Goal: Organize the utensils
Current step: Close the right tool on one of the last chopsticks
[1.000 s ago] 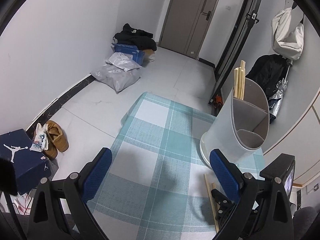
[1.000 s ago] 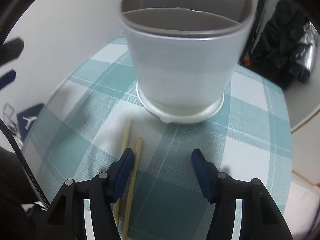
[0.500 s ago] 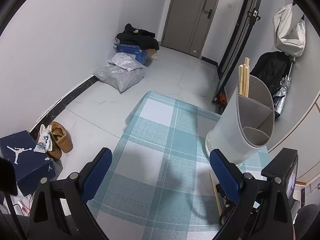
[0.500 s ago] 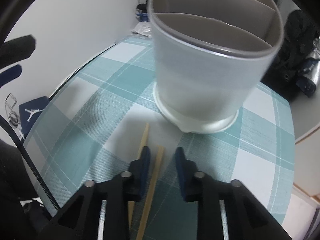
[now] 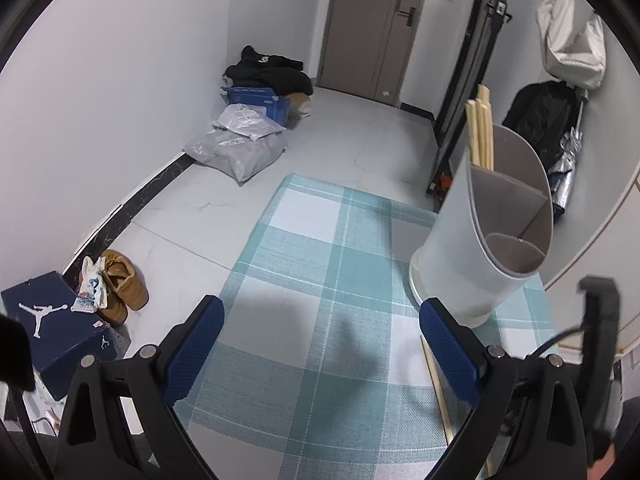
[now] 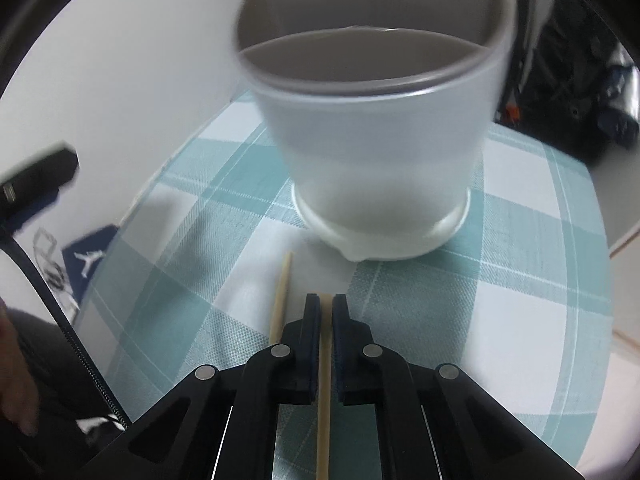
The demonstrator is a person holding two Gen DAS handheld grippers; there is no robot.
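A white utensil holder (image 6: 376, 128) with grey dividers stands on the teal checked tablecloth (image 6: 520, 280), just beyond my right gripper (image 6: 326, 304). That gripper's jaws are closing and its pads press on one wooden chopstick (image 6: 323, 408), which runs back between the fingers. A second chopstick (image 6: 281, 296) lies on the cloth just left of it. In the left wrist view the holder (image 5: 480, 264) is at the right, with several chopsticks (image 5: 482, 128) standing in its far compartment. My left gripper (image 5: 320, 344) hangs open over bare cloth, nothing between its fingers.
The table's left edge drops to a tiled floor with a dark blue shoe box (image 5: 52, 332), brown shoes (image 5: 120, 284) and plastic bags (image 5: 240, 152). A door (image 5: 376, 24) is at the back. A dark jacket (image 5: 540, 120) hangs behind the holder.
My right gripper's jaws went from wide open to closed on the right-hand chopstick, and it shifted so the chopstick sits centred. The left gripper has barely moved.
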